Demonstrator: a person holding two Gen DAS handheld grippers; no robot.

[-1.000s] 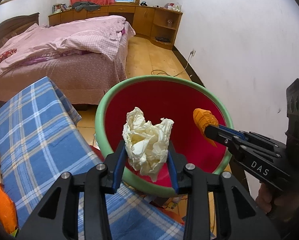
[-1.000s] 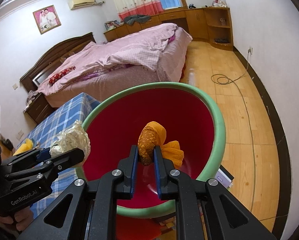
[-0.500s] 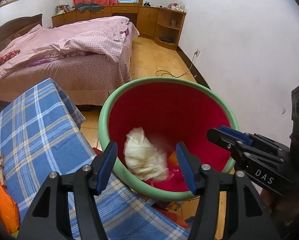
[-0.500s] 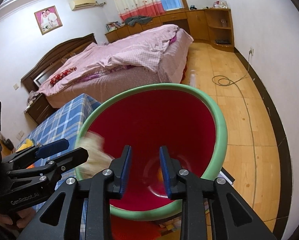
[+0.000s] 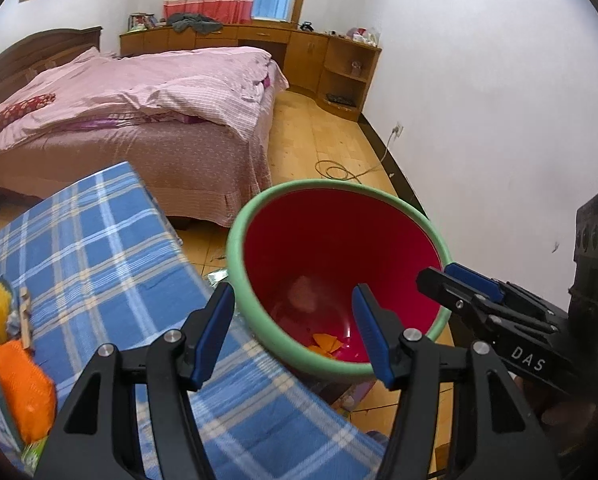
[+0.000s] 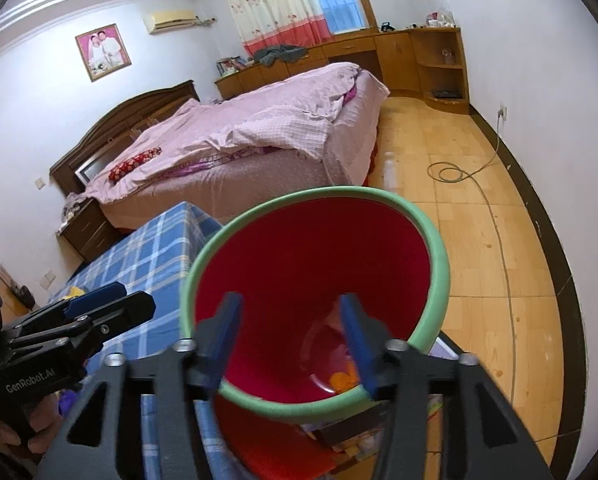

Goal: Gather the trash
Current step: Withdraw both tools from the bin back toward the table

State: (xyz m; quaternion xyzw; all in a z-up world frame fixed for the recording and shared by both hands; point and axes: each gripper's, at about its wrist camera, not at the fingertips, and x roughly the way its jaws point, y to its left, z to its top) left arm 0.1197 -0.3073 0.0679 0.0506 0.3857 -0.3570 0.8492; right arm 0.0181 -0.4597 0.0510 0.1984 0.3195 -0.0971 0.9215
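Note:
A red bin with a green rim stands on the floor beside a table under a blue plaid cloth. Orange trash lies at the bin's bottom, and a pale blurred lump shows deeper inside. My left gripper hangs open over the near rim with nothing between its blue pads. My right gripper hovers over the bin mouth, its jaws opening and empty. In the left wrist view the right gripper reaches in from the right.
Orange and yellow items sit on the plaid cloth at the left edge. A bed with pink bedding stands beyond the table. A cable trails across the wooden floor by the white wall. Papers lie on the floor under the bin.
Both grippers opened and let go: the crumpled white paper and the orange netting dropped into the red bin. Both hands have pulled back and up a little from the bin.

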